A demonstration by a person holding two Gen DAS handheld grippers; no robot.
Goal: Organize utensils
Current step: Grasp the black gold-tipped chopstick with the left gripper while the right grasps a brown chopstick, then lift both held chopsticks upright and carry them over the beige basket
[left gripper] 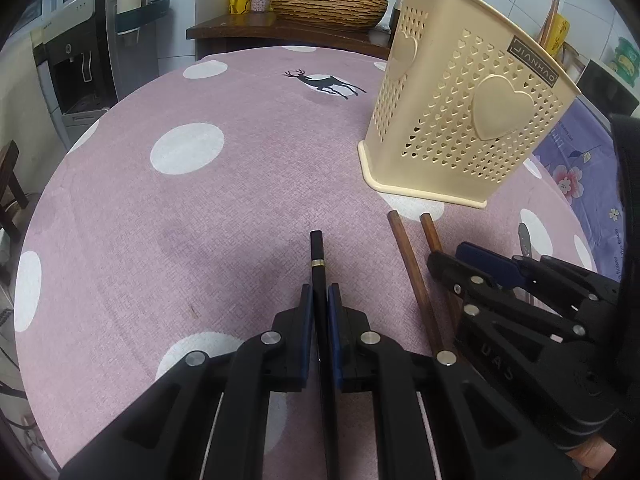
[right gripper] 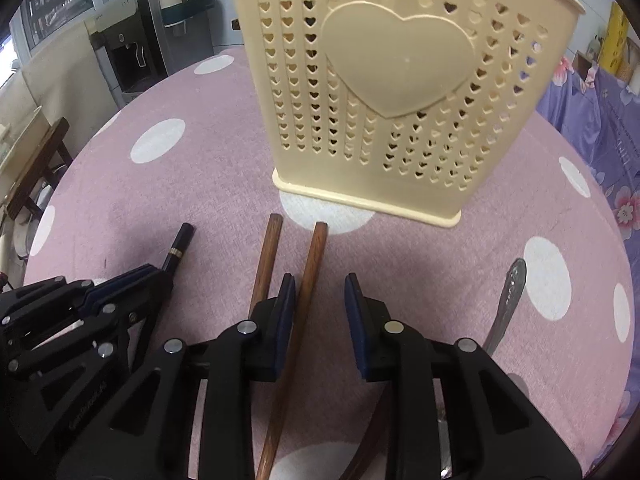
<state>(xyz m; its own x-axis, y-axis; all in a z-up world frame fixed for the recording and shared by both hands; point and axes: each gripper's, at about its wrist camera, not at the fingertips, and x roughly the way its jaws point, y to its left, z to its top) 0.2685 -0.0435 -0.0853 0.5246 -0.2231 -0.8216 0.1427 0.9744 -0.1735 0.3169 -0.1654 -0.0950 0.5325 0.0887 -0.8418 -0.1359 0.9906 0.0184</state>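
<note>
My left gripper point(left gripper: 320, 294) is shut on a black chopstick point(left gripper: 318, 258) with a gold band, low over the pink dotted tablecloth point(left gripper: 180, 216); it also shows in the right wrist view point(right gripper: 176, 254). My right gripper point(right gripper: 320, 284) is open and straddles one of two brown wooden chopsticks point(right gripper: 310, 276); the other point(right gripper: 266, 256) lies just left of its left finger. A cream perforated utensil holder point(right gripper: 380, 92) with heart shapes stands upright just beyond them, and it shows in the left wrist view point(left gripper: 464, 100) too. A metal utensil handle point(right gripper: 508, 300) lies to the right.
A wooden counter point(left gripper: 240, 28) with a woven basket point(left gripper: 328, 2) and bottles stands behind the table. A water dispenser point(left gripper: 76, 64) is at the left. A purple floral cloth point(right gripper: 600, 120) lies at the right edge.
</note>
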